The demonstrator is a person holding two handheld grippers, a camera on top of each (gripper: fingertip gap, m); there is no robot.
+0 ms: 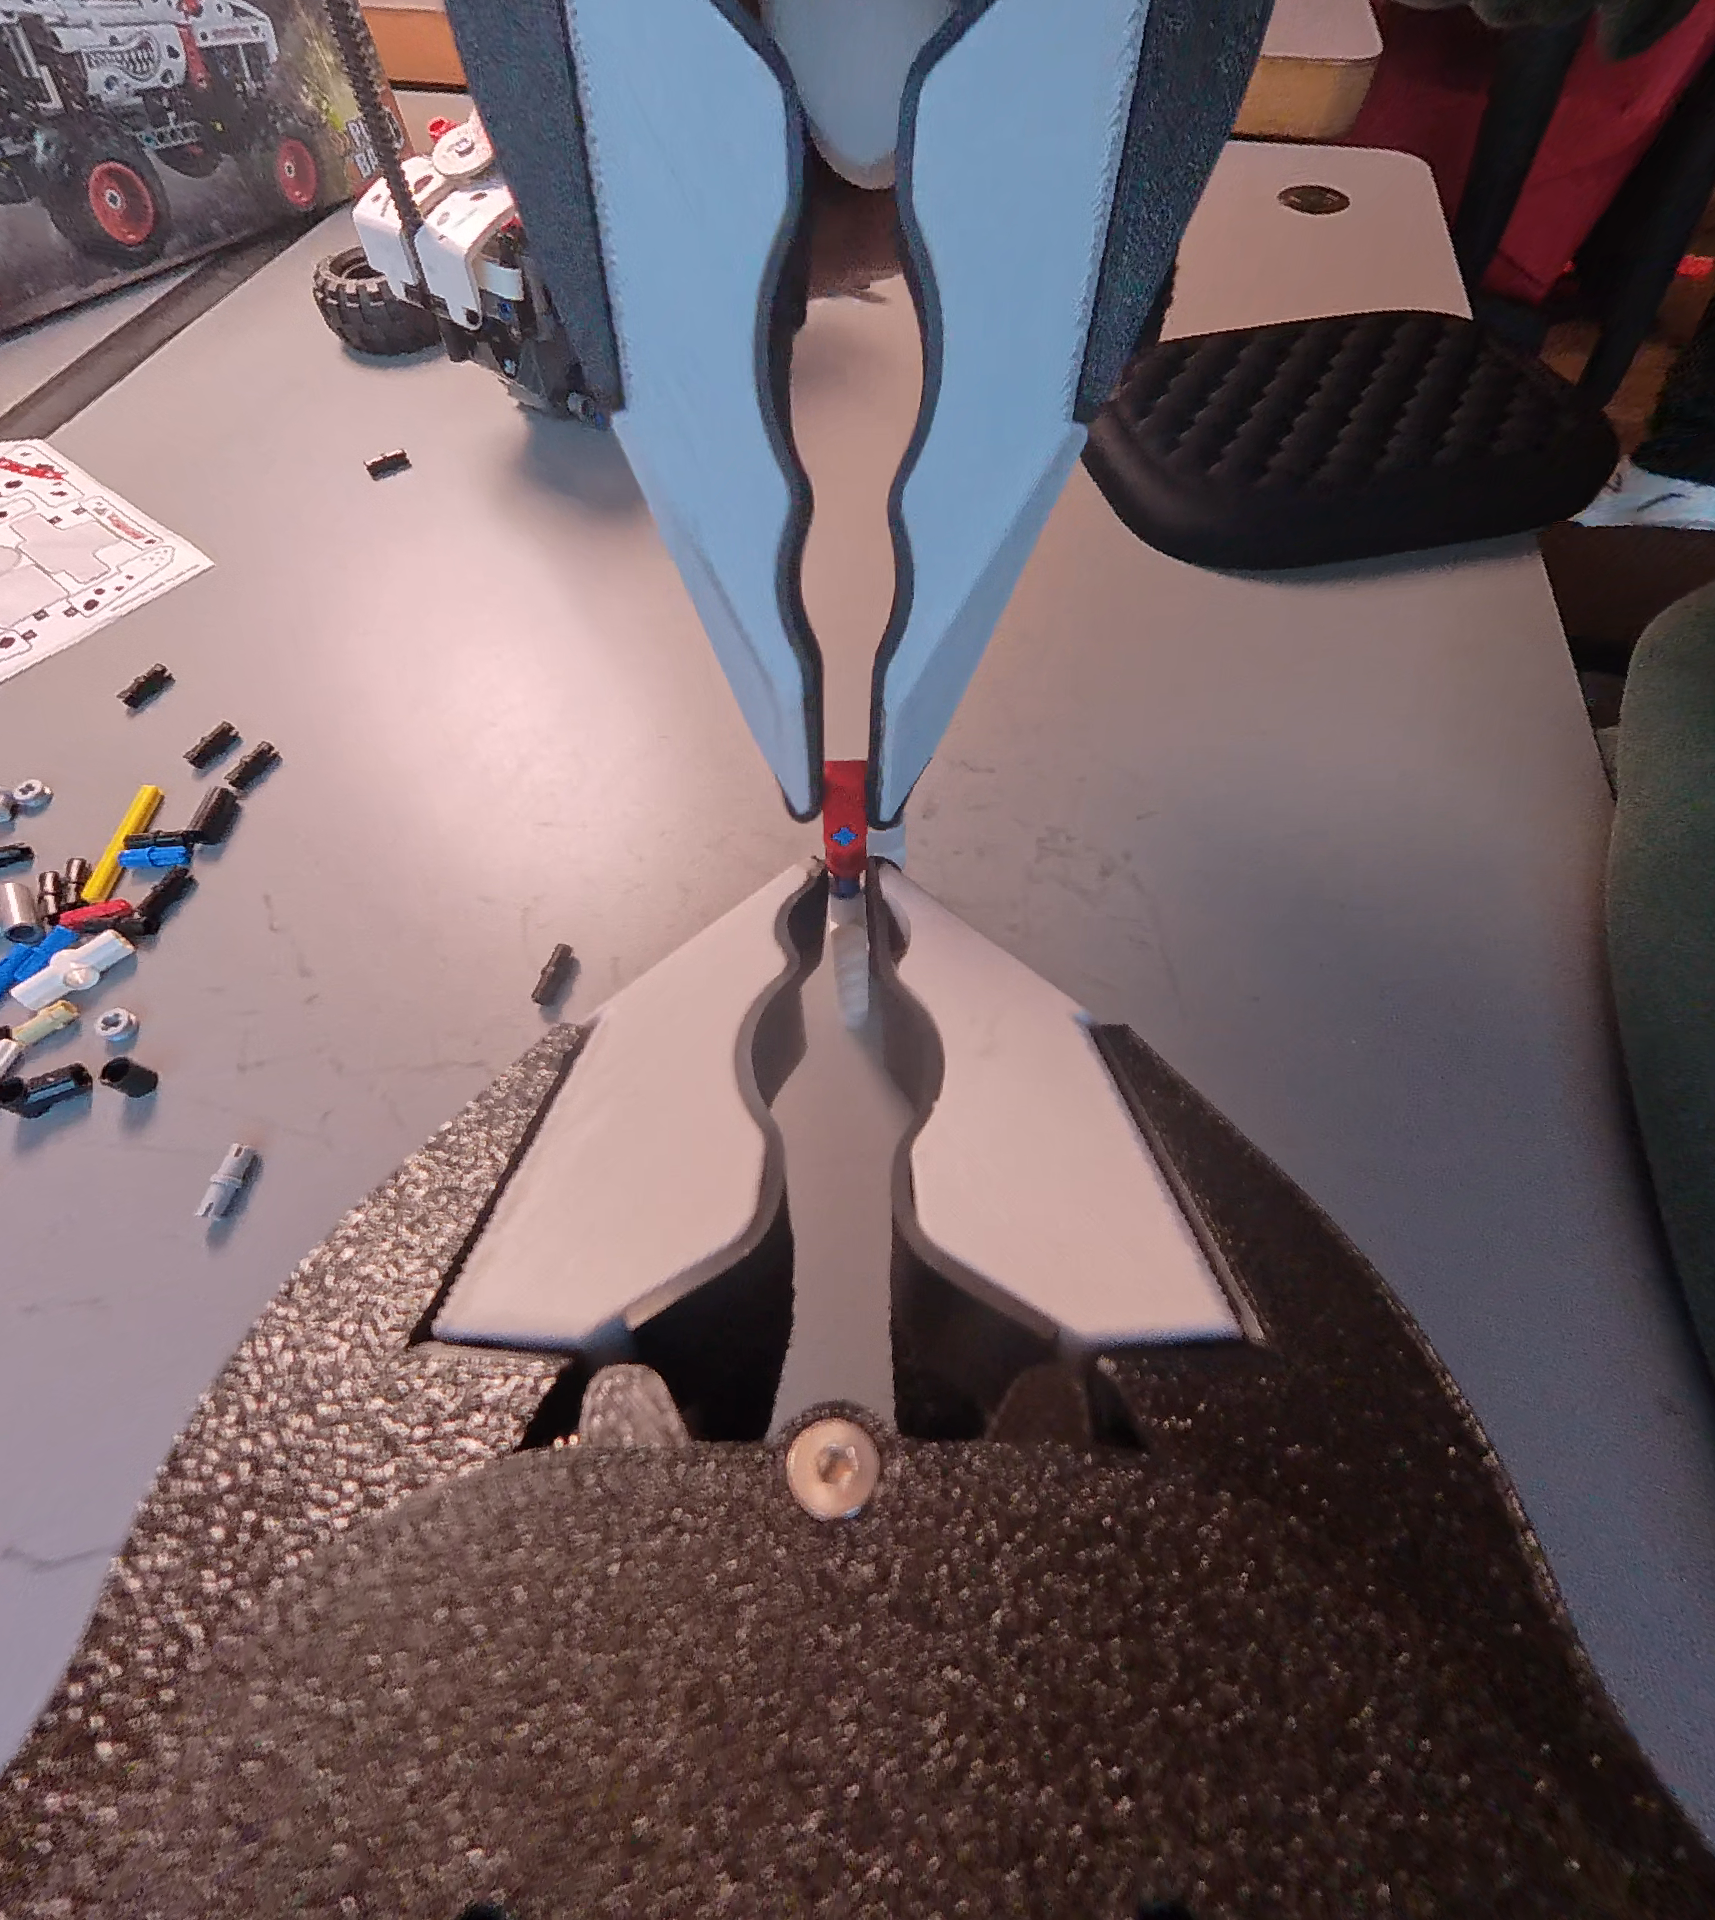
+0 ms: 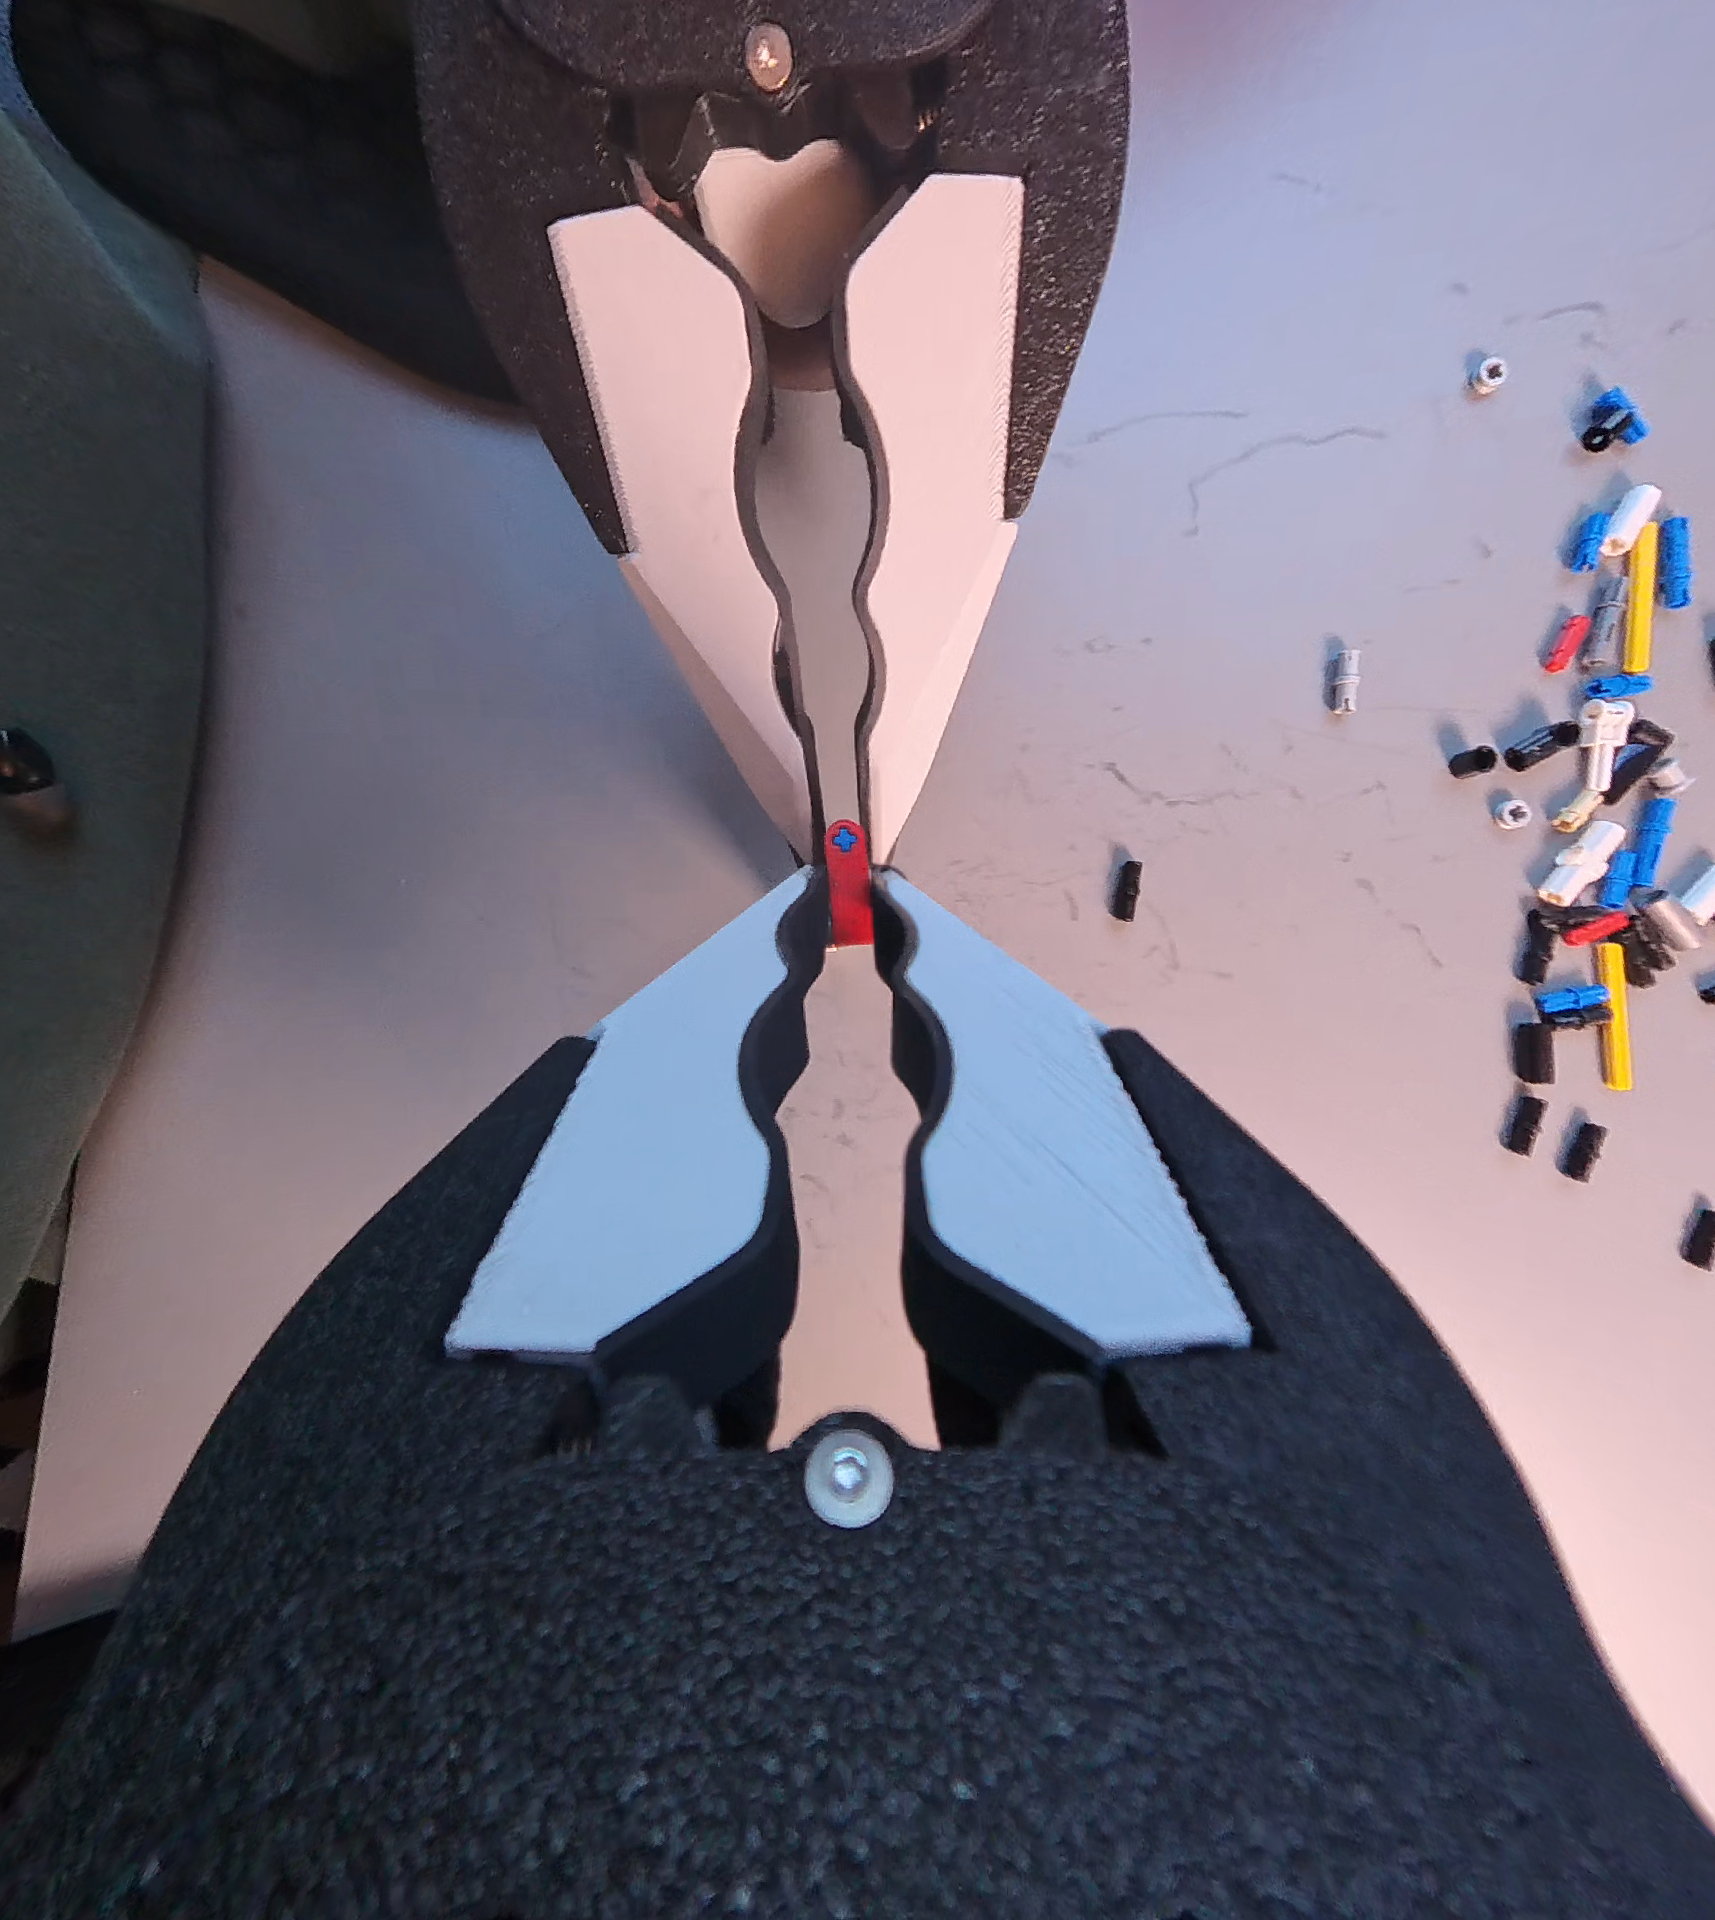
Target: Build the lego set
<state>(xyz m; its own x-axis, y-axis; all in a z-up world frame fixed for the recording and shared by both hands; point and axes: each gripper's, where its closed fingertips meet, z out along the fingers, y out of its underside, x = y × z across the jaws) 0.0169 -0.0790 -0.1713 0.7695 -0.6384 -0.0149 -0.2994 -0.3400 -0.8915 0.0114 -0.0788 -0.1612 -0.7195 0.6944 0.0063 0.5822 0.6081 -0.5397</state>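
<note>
My two grippers meet tip to tip above the grey table (image 1: 437, 644). My left gripper (image 1: 842, 883) is shut on a small light grey piece (image 1: 851, 982) held between its fingers. My right gripper (image 2: 848, 883) is shut on a small red piece (image 2: 848, 899). In the left wrist view the right gripper (image 1: 845, 805) comes in from the top with the red piece (image 1: 842, 795) in its tips. A blue cross-shaped axle end (image 1: 844, 834) shows in the red piece's hole, right at the left gripper's tips. In the right wrist view the left gripper (image 2: 840, 831) comes in from the top.
A pile of loose black, blue, white, yellow and red pieces (image 1: 32, 935) lies on the table, also in the right wrist view (image 2: 1642, 831). A partly built white truck (image 1: 458, 270), the set's box (image 1: 84, 156) and a sticker sheet (image 1: 11, 561) lie farther off. A person's green sleeve (image 2: 22, 623) is close by. My left and right fingertips are right by each other.
</note>
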